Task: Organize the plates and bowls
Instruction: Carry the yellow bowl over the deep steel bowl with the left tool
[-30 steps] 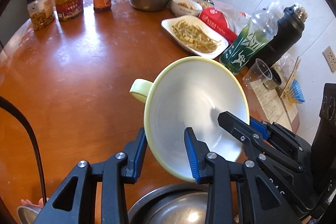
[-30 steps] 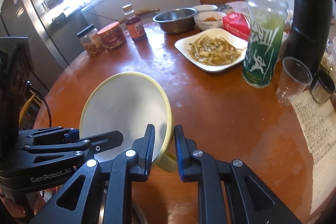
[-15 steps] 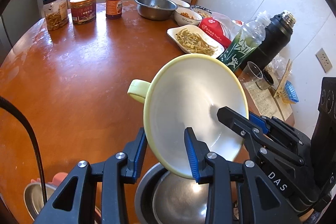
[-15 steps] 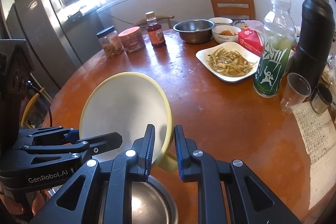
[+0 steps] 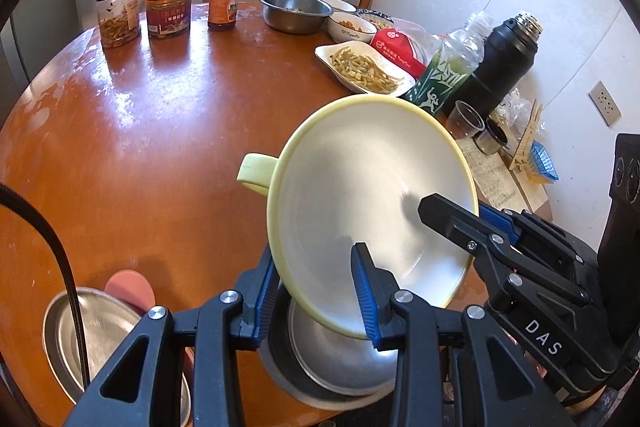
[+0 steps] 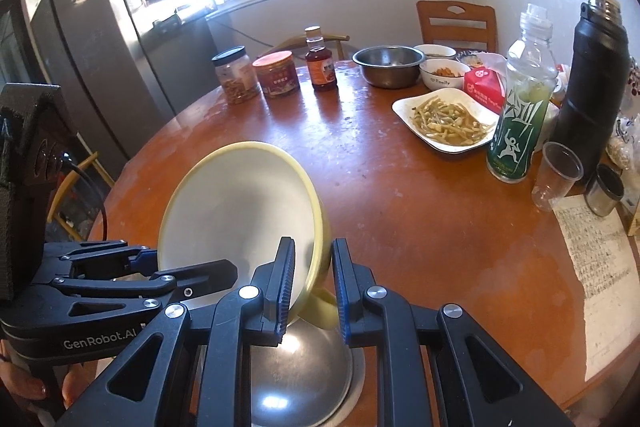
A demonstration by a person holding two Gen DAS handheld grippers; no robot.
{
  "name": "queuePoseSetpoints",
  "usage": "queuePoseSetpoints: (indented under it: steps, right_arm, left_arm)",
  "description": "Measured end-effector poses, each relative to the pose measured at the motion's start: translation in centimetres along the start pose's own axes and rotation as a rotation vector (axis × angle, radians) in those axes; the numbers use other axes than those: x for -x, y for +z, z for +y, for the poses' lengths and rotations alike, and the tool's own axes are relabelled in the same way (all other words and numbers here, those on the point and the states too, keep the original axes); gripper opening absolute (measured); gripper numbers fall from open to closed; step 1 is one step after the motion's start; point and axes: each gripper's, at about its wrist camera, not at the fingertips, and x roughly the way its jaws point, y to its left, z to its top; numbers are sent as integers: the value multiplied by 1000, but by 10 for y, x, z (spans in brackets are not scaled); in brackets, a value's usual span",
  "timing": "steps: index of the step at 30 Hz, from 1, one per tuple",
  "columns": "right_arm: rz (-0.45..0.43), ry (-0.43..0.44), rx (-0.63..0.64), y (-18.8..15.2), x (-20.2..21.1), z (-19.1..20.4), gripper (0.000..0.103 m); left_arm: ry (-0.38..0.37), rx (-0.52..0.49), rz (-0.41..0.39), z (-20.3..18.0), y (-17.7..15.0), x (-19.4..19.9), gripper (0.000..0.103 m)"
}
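Now, from the left: in the left wrist view a shallow steel dish (image 5: 100, 339) sits at the near edge of the round wooden table (image 5: 140, 147), with a pink object (image 5: 130, 289) just behind it. Next to these, the left claw (image 5: 316, 297) is clamped on the near rim of the yellow-rimmed bowl (image 5: 372, 187), one pad outside the wall and one inside. The bowl is tilted steeply, its white inside facing the camera and its handle (image 5: 254, 173) sticking out to the left. It hangs above a stack of steel bowls (image 5: 340, 359) at the table's near edge. The right claw (image 5: 476, 223) enters from the right and grips the opposite rim.

In the right wrist view that claw (image 6: 312, 285) stands narrow, pinching the bowl's wall (image 6: 316, 227) just above the handle. Farther right, well apart, are a plate of food (image 6: 444, 119), a green bottle (image 6: 520, 107), a black flask (image 6: 592, 83) and a clear cup (image 6: 558, 175).
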Motion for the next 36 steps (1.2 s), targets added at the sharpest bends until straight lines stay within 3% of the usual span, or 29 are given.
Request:
queuePoseSetpoints:
  steps: [18,36]
  right_arm:
    - [12,-11,21,-35,24,0,19]
    - [48,2,47,-47,17,3,19]
  left_arm:
    - [7,-36,15,-20,-42,7,37]
    - [14,-20,59,-16,-59,-4,37]
